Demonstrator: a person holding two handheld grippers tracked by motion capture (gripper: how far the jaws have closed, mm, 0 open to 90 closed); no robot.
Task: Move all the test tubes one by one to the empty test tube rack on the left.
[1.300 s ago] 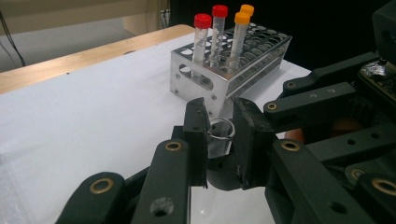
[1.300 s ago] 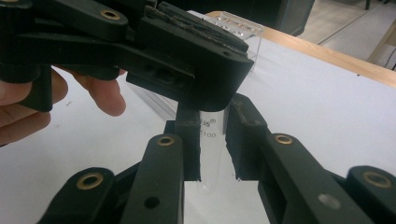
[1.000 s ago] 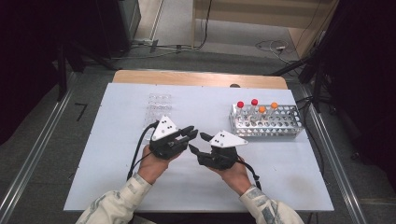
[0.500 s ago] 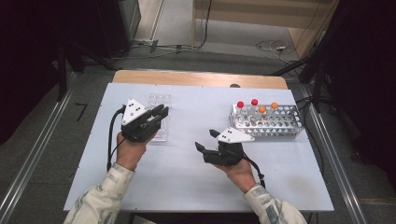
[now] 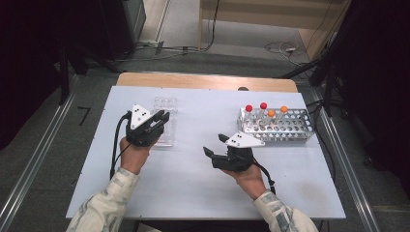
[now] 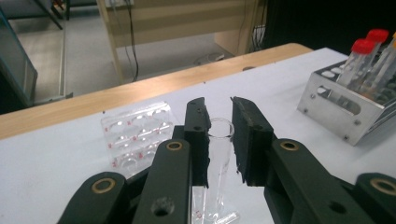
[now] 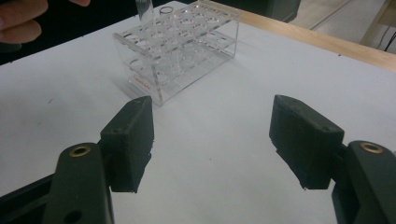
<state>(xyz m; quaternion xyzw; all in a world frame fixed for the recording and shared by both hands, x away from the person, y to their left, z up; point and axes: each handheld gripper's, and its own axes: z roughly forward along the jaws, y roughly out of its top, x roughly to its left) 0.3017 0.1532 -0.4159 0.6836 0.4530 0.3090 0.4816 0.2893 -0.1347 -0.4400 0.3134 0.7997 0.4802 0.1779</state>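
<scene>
Left gripper view: left gripper (image 6: pixel 219 140) is pinching an uncapped clear tube (image 6: pixel 218 161) upright above the clear rack (image 6: pixel 135 137), apparently for seating, while right gripper (image 7: pixel 212 140) is waiting, jaws spread.

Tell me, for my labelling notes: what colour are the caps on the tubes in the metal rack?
Two red, two orange caps, clearest in the high view.

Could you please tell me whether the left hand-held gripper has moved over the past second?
Yes. The left hand-held gripper has moved left and away from the person, from table centre to the clear plastic tube rack.
</scene>
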